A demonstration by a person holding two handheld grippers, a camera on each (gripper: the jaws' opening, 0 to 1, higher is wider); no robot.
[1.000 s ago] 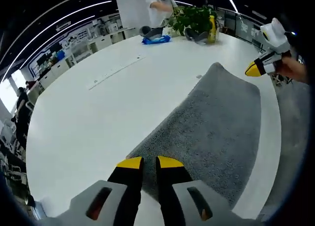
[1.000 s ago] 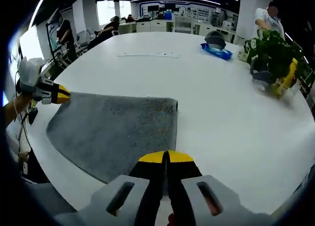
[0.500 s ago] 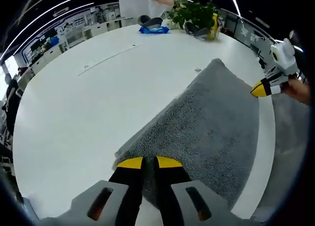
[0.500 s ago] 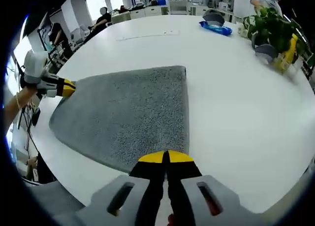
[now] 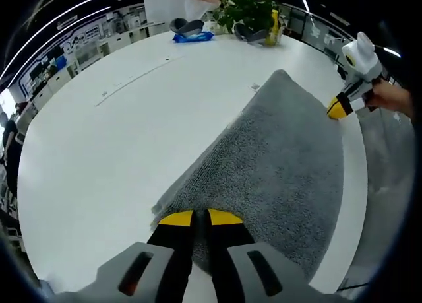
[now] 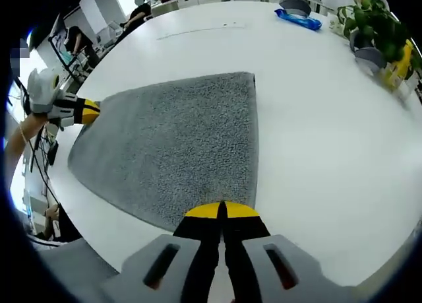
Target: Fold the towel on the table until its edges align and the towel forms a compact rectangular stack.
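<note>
**A:** Item one, towel (image 6: 178, 144). Where is it?

**B:** Grey pile, lying on the white counter (image 6: 316, 138) near its front edge, spread out with no fold line showing. You hold it at two neighbouring corners along the near edge. Also on the counter, well apart at the far side: a plant (image 6: 372, 26), a yellow bottle (image 6: 399, 65), a blue packet (image 6: 298, 19).

**A:** Item two, left tool (image 5: 192, 217)?

**B:** Yellow tips pressed together with towel pile between them. Closed and gripping the towel's corner. In the right gripper view you see it at the towel's far left corner.

**A:** Item three, right tool (image 6: 221, 210)?

**B:** Same entry. Tips together, no gap, clamped on the towel's near edge. In the left gripper view it sits at the towel's right corner, your hand (image 5: 389, 98) behind it.

**A:** Step in hand, by your reading?

**B:** Likely the first fold: carry the near edge over to the far edge. To do it well, lift both corners together and level, keep the edge taut between your tools so the middle does not sag, lay your corners right on the far ones, and release only once the edges match. Mind the towel sliding toward the counter's edge.
</note>
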